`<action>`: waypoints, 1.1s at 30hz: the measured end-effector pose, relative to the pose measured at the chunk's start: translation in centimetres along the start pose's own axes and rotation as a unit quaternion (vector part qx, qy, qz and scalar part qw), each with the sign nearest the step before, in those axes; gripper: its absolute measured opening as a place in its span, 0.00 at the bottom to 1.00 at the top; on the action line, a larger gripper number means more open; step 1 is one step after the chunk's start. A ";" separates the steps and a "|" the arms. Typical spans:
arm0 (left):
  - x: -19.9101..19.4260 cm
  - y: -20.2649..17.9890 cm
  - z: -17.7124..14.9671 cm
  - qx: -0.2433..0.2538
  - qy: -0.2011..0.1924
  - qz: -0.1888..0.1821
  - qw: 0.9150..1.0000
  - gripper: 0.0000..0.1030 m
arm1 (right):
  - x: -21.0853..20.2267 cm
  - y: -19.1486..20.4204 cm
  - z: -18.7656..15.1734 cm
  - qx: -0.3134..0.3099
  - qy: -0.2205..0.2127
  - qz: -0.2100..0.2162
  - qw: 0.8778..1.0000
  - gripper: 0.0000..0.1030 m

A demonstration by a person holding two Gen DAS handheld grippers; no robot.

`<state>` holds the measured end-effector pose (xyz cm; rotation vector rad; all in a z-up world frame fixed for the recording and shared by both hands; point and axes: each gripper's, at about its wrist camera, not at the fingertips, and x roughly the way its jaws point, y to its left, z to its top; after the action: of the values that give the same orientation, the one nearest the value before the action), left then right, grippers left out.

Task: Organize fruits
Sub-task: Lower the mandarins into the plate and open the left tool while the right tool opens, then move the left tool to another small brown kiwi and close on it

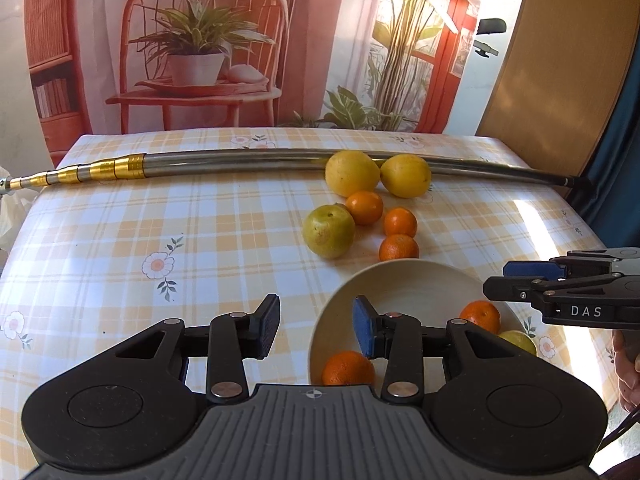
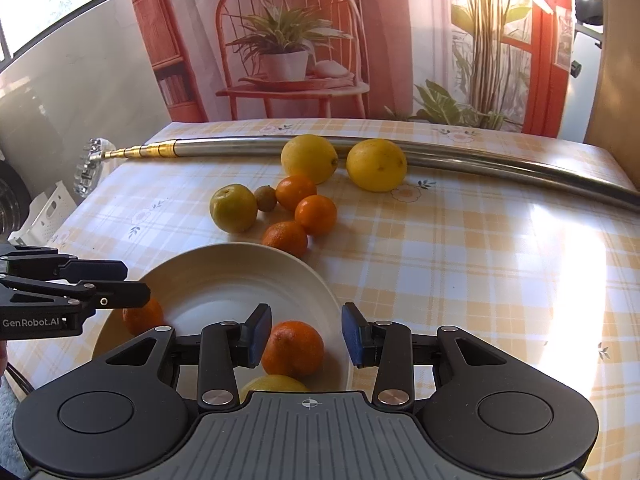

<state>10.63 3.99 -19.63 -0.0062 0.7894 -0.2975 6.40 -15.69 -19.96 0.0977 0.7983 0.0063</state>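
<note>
A white bowl (image 1: 400,276) (image 2: 240,256) stands on the checked tablecloth and holds two oranges (image 2: 296,348) (image 2: 142,316) and a lemon (image 2: 274,384). Beyond it lie two lemons (image 1: 352,174) (image 1: 406,176), a yellow-green fruit (image 1: 328,231), three mandarins (image 1: 364,207) and a small brown fruit (image 2: 265,198). My left gripper (image 1: 316,328) is open over the bowl's left rim, holding nothing. My right gripper (image 2: 305,336) is open above the bowl. One orange lies under the gap, clear of the right pad.
A long metal telescopic pole (image 1: 240,162) (image 2: 440,152) lies across the back of the table, touching the lemons. A printed backdrop hangs behind. A white crate (image 2: 44,212) sits off the table's left side. A person's hand (image 1: 626,368) shows at the right edge.
</note>
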 end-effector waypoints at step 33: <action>11.4 -0.5 9.8 0.019 0.106 -0.085 0.990 0.36 | 0.8 -4.3 3.8 0.021 -0.043 -0.029 0.998 0.35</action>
<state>24.95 -0.53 -20.63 -0.0064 0.9972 -0.4813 9.61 -20.23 -18.28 0.1140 0.7161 -0.0695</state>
